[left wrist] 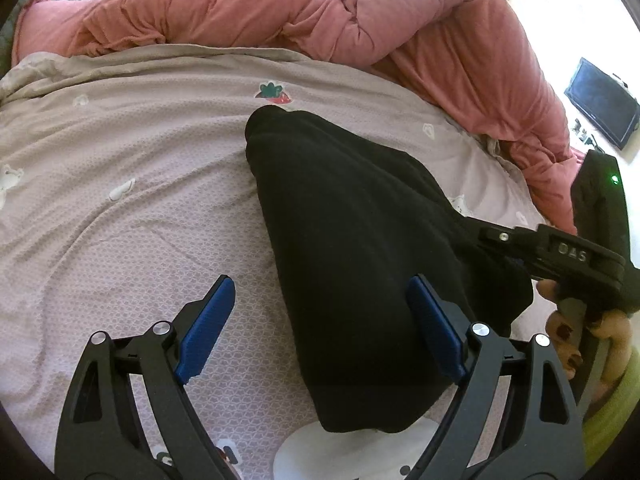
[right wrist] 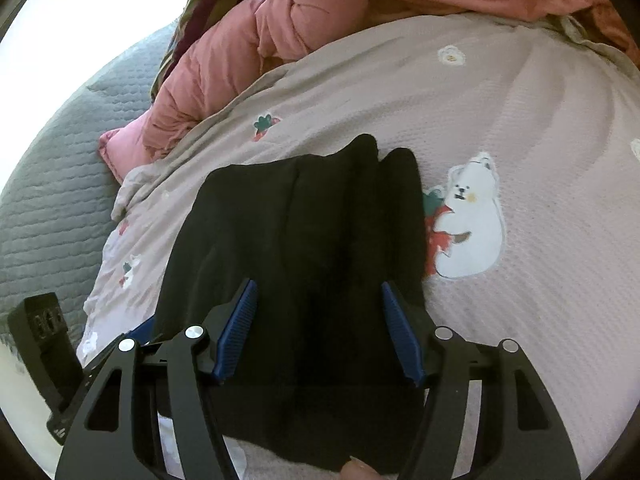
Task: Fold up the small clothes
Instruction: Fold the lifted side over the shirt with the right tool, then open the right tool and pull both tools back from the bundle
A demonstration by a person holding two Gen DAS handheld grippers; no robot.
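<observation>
A black garment (left wrist: pixel 360 248) lies folded into a long strip on the pink patterned bedsheet (left wrist: pixel 120 184). My left gripper (left wrist: pixel 320 284) is open just above its near left edge, one blue pad (left wrist: pixel 208 324) over the sheet and the other over the cloth. My right gripper (right wrist: pixel 316 292) is open and hangs over the near end of the same garment (right wrist: pixel 304 232), both blue pads (right wrist: pixel 400 336) above the black cloth. The right gripper also shows at the right edge of the left wrist view (left wrist: pixel 560 252), held by a hand.
A crumpled salmon-pink duvet (left wrist: pixel 280 16) lies along the far side of the bed. A grey quilted cover (right wrist: pixel 52 168) is at the left in the right wrist view. A white bear print (right wrist: pixel 468 224) is on the sheet beside the garment. A dark screen (left wrist: pixel 602 102) stands off the bed.
</observation>
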